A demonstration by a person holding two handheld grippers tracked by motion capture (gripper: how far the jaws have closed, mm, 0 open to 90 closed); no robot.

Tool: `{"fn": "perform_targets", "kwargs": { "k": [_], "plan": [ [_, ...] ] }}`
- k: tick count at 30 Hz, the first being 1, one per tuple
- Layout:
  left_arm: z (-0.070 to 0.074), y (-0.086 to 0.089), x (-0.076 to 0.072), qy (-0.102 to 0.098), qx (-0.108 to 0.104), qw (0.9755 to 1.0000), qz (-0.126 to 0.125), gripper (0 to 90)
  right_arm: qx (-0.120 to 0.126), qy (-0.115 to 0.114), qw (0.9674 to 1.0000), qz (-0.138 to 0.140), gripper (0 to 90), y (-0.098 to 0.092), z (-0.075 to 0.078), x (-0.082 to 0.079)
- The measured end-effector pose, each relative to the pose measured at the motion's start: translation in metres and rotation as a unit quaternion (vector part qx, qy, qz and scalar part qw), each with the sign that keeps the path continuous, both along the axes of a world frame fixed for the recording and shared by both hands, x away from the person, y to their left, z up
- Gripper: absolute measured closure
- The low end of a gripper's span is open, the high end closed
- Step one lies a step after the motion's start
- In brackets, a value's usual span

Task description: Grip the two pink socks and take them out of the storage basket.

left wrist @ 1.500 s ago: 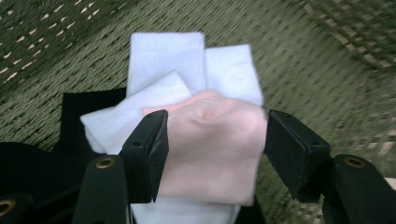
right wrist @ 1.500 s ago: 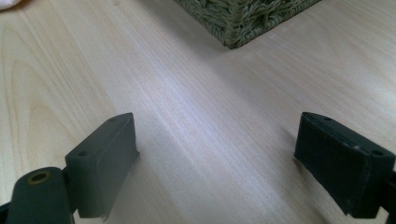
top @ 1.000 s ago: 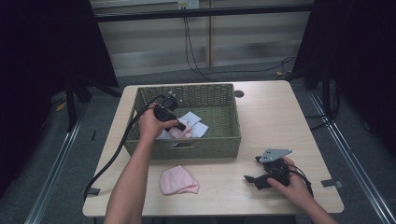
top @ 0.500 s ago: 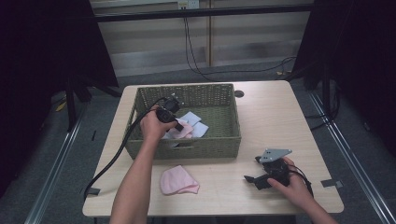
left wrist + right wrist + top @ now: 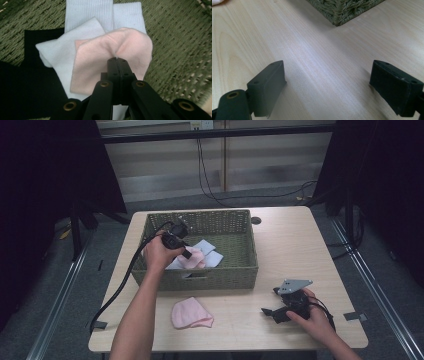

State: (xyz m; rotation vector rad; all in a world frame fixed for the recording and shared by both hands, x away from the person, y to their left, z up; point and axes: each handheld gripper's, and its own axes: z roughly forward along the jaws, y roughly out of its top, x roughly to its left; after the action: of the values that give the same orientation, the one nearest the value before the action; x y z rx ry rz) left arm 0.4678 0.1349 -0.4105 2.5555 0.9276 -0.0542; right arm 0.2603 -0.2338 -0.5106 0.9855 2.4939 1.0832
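Pale wood tabletop (image 5: 300, 240) carries my work, with a green woven basket (image 5: 220, 276) toward its far left corner. My left gripper (image 5: 117, 59) reaches down into the basket, and its jaws have just been closing; they now sit pressed together on a pinch of the pink sock (image 5: 105, 62), whose fabric puckers at their tips. That sock lies on a white sock (image 5: 87, 15) over the basket floor, near the front wall, with a black cloth (image 5: 17, 82) beside them. Another pink sock (image 5: 191, 314) lies on the tabletop near the front edge, just in front of the basket. My right gripper (image 5: 327, 85) rests near the front right corner, its jaws wide apart over bare wood.
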Motion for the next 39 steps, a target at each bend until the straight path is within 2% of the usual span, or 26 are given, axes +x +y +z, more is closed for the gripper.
{"fn": "perform_targets", "kwargs": {
  "k": [6,13,15,16,19,20,21,22,25,26,29,32,34,39],
  "plan": [
    [0.016,0.009,-0.003,0.001,-0.016,0.9999,0.004,90.0,0.001,0.0,1.0,-0.001,12.2,0.0,0.0,0.0],
    [0.032,0.012,-0.004,-0.003,-0.013,0.9999,0.001,90.0,0.001,0.0,1.0,-0.001,12.2,0.0,0.0,0.0],
    [0.028,0.01,-0.004,-0.002,-0.01,0.9999,-0.003,90.0,0.001,0.0,1.0,-0.001,12.1,0.0,0.0,0.0],
    [0.024,0.008,-0.004,-0.002,-0.016,0.9999,0.001,90.0,0.001,0.0,1.0,-0.001,12.1,0.0,0.0,0.0],
    [0.009,0.006,-0.001,0.004,-0.01,0.9999,0.0,89.8,0.001,0.0,1.0,-0.001,12.2,0.0,0.0,0.0],
    [0.004,0.006,0.0,-0.003,-0.01,0.9999,0.007,86.5,0.001,0.0,1.0,-0.001,12.1,0.0,0.0,0.0],
    [0.0,0.007,0.002,-0.015,-0.007,0.9998,0.007,76.3,0.001,0.0,1.0,-0.001,12.2,0.0,0.0,0.0],
    [-0.005,0.008,0.003,-0.015,-0.012,0.9997,0.013,65.0,0.001,0.0,1.0,-0.001,12.1,0.0,0.0,0.0],
    [-0.012,0.01,0.005,-0.017,0.001,0.9997,0.018,50.6,0.001,0.0,1.0,0.0,12.1,0.0,0.0,0.0],
    [-0.014,0.011,0.006,-0.02,0.004,0.9996,0.02,48.3,0.001,0.0,1.0,0.0,12.1,0.0,0.0,0.0],
    [-0.016,0.013,0.007,-0.022,0.006,0.9995,0.021,42.5,0.001,0.0,1.0,0.0,12.1,0.0,0.0,0.0],
    [-0.019,0.013,0.008,-0.025,0.018,0.9994,0.018,37.3,0.001,0.0,1.0,0.0,12.2,0.0,0.0,0.0],
    [-0.022,0.014,0.009,-0.022,0.024,0.9993,0.016,34.1,0.001,-0.001,1.0,0.0,12.1,0.0,0.0,0.0],
    [-0.036,0.011,0.012,0.001,0.021,0.9996,0.019,35.8,0.001,-0.001,1.0,0.0,12.1,0.0,0.0,0.0]
  ]
}}
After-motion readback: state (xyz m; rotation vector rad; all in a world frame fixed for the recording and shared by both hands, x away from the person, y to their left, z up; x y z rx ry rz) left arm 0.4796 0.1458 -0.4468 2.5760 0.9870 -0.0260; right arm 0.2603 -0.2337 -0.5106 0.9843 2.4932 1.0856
